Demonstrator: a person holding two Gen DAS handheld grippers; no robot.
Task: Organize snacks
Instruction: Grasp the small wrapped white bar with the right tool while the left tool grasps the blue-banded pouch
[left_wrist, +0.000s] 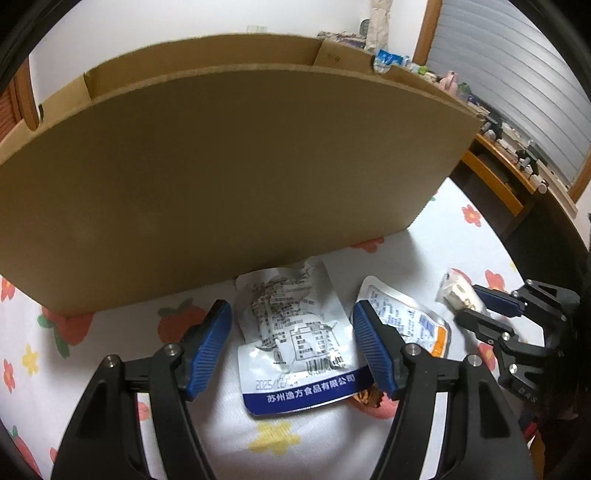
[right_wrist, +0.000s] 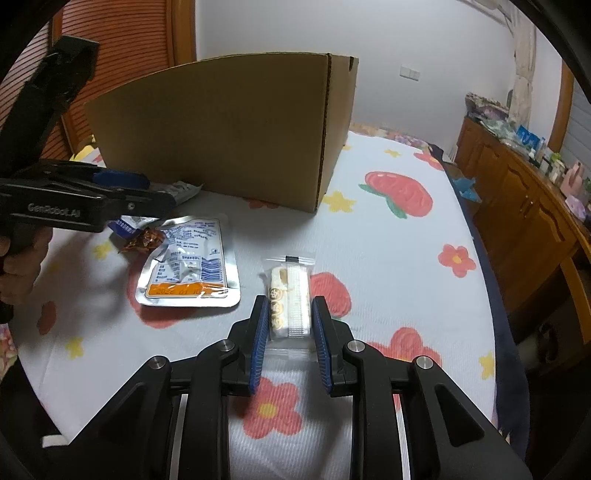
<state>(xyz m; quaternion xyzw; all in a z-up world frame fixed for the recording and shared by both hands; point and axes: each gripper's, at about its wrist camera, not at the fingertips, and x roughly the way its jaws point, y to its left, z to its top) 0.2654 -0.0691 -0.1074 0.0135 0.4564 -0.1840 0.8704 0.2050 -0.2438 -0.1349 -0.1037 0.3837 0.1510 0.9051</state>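
My left gripper (left_wrist: 291, 309) stands open, its blue pads either side of a crumpled silver pouch with a blue band (left_wrist: 295, 339) that lies flat in front of the cardboard box (left_wrist: 221, 166). The right gripper (right_wrist: 290, 308) is shut on a small cream cake in a clear wrapper (right_wrist: 288, 280), which rests on the flowered cloth. From the left wrist view the right gripper (left_wrist: 476, 306) holds that cake (left_wrist: 456, 290) at the far right. A second silver pouch with an orange band (right_wrist: 188, 266) lies between the two, with a small brown sweet wrapper (right_wrist: 142, 240) beside it.
The open box (right_wrist: 229, 129) stands upright at the back of the flowered cloth (right_wrist: 388, 258). A wooden cabinet (right_wrist: 517, 206) with clutter on top runs along the right, past the cloth's edge. A person's hand (right_wrist: 18, 266) holds the left gripper's handle.
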